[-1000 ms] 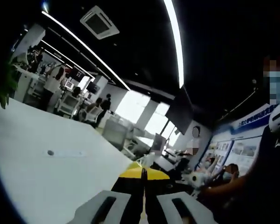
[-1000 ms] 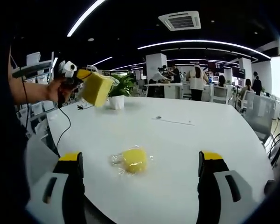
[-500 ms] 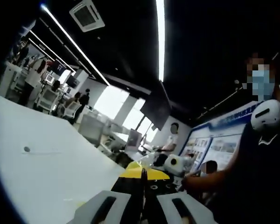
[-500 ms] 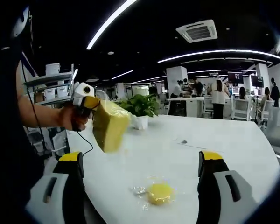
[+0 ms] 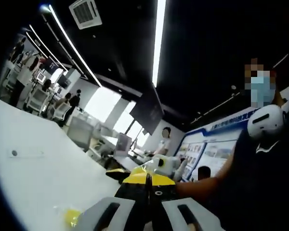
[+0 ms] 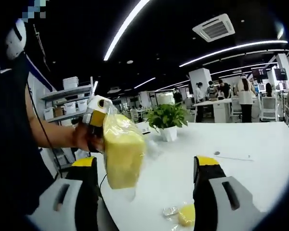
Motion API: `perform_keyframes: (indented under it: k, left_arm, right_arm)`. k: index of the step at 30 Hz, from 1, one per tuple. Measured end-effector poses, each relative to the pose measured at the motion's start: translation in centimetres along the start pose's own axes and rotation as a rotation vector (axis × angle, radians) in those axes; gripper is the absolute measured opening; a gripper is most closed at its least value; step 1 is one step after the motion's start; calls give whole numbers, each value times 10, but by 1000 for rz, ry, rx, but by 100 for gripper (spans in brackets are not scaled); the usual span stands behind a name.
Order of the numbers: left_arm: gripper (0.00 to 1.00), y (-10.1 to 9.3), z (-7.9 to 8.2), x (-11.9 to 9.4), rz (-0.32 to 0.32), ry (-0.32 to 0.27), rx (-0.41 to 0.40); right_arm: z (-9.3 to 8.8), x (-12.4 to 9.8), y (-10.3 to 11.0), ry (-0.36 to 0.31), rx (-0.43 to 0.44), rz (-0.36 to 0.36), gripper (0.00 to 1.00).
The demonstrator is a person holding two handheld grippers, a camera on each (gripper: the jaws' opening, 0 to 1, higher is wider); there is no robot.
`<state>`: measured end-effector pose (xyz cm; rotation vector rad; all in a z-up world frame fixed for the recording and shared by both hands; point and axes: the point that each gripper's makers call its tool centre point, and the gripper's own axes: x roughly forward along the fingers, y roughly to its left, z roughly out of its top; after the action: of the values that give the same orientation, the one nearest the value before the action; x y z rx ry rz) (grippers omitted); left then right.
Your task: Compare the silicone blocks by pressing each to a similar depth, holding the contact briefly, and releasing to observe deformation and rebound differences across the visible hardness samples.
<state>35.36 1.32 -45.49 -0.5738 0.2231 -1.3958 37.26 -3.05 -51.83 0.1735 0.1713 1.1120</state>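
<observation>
Left tongs (image 6: 97, 126) pinching bagged yellow block (image 6: 123, 154); right tongs (image 6: 147, 192) spread above wrapped block (image 6: 187, 214).

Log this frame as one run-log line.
left gripper: shut on wrapped yellow block, held in air | right gripper: open, empty | small yellow block: on white table | press: not started

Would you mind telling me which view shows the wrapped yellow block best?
The right gripper view: the wrapped yellow block hangs there whole, held by the left tool. In the left gripper view, its edge peeks out beyond the shut jaws.
</observation>
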Motion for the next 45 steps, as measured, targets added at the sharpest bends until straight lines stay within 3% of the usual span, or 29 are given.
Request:
perform_keyframes:
  k: [3,10,12,19,25,30,32,45]
  left_arm:
    - [0,-2,1,0,-8,-5,-2]
    - [0,-6,0,4,-28,-9,-17]
    - [0,-4,-1,4,-20,-12,-13]
    - [0,-2,0,4,-11,-17,-17]
    - [0,-1,-1,5,-9,-13,-24]
    - [0,-1,-3,5,-10,-16,-25]
    - [0,0,-3,4,-7,-17,-27]
    - [0,0,-1,2,-3,-18,-21]
  right_arm:
    - [0,4,7,2,17,33,67]
    - [4,13,32,0,45,146,44]
    - [2,13,35,25,68,168,33]
    - [2,10,35,21,70,176,25]
    - [0,10,35,60,148,183,14]
    - [2,10,34,70,109,167,5]
    - [2,10,33,89,156,152,3]
    - [2,9,38,138,170,151,0]
